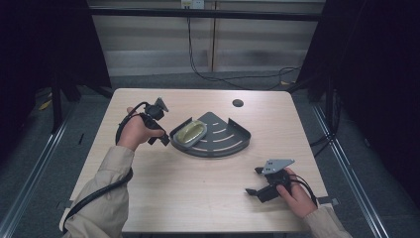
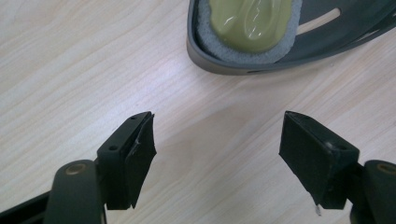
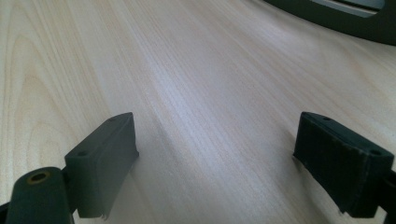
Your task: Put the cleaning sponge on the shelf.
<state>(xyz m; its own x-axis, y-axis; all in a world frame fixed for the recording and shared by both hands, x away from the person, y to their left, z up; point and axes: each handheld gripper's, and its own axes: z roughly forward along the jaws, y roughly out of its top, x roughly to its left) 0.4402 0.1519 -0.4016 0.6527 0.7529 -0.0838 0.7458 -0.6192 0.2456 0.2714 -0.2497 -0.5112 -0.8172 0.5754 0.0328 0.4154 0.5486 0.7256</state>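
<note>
A dark grey fan-shaped rack (image 1: 225, 141) lies in the middle of the wooden table (image 1: 198, 188). In its left corner rests an olive-green sponge (image 1: 190, 132) on a grey pad. My left gripper (image 1: 166, 141) hovers just left of that corner, open, nothing between its jaws. In the left gripper view the sponge (image 2: 252, 23) and the rack's rim (image 2: 219, 65) lie beyond the open left gripper (image 2: 217, 154). My right gripper (image 1: 255, 181) rests near the table's front right, open and empty. In the right gripper view the right gripper (image 3: 217, 163) faces bare wood, with the rack's edge (image 3: 345, 18) far off.
A round cable hole (image 1: 237, 103) sits in the table's far right part. Black cables run over the floor behind the table. Dark curtains and frame rails flank both sides.
</note>
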